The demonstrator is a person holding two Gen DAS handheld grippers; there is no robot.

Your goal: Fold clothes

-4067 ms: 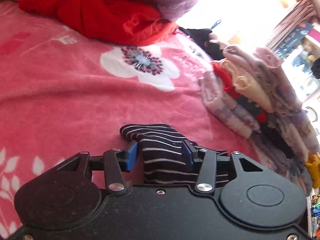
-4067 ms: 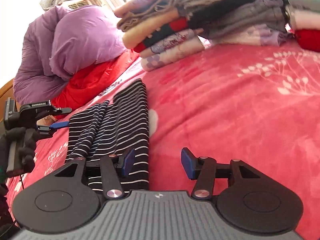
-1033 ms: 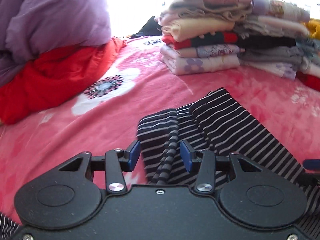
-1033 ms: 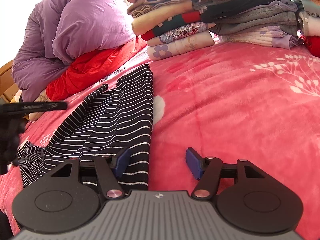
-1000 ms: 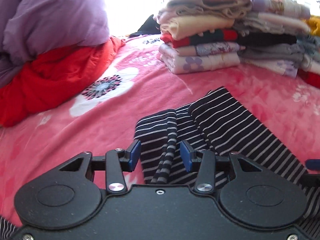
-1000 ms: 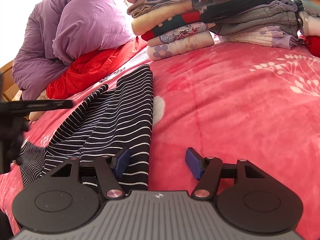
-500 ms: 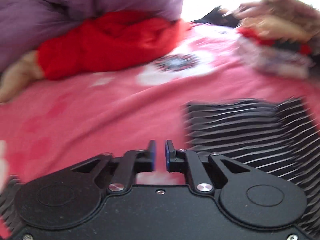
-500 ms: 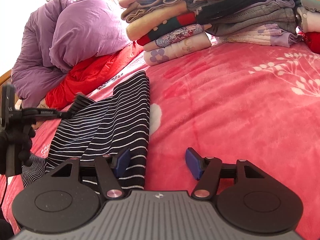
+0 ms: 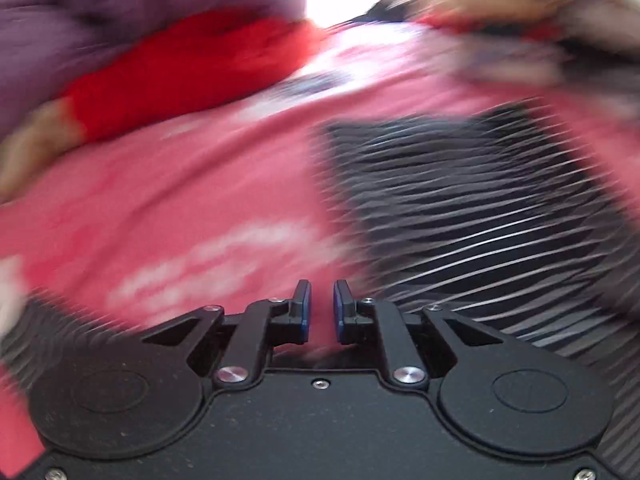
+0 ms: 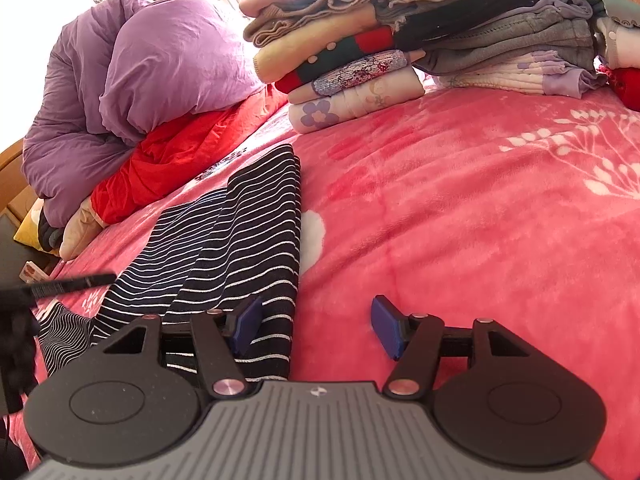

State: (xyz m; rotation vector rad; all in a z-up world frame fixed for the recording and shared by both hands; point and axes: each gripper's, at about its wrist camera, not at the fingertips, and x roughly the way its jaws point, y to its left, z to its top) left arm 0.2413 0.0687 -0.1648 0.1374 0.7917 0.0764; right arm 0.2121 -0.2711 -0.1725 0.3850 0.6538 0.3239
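- A striped garment (image 10: 240, 248), dark navy with thin white lines, lies flat on a bed covered by a pink fleece blanket (image 10: 460, 220) with white flower and sprig prints.
- At far left in the right wrist view, a blurred black shape is most likely the left tool, held in a dark-gloved hand (image 10: 16, 344) beside the garment's left edge.
- The left tool (image 9: 320, 308) has its blue-padded fingers (image 9: 303, 304) drawn nearly together, a narrow slit between them and no cloth in it; it sits over bare blanket, with the garment (image 9: 472, 216) just to its right.
- The left wrist view is heavily motion-blurred, so finer detail there is lost.
- The garment runs as a long folded panel away from the camera, its right edge straight and doubled, a narrower striped strip fanning out to the left.
- The right tool (image 10: 316, 328) stands wide open above the garment's near right corner: its left pad (image 10: 248, 324) is over the striped knit, its right pad (image 10: 386, 328) over the plush blanket, nothing gripped.
- Behind the garment, a puffy purple quilt (image 10: 160, 64) slumps on a crumpled red cloth (image 10: 180, 152).
- Further right, a stack of folded clothes (image 10: 360, 60) in beige, red, grey and lilac prints rests on the blanket, well apart from both tools.
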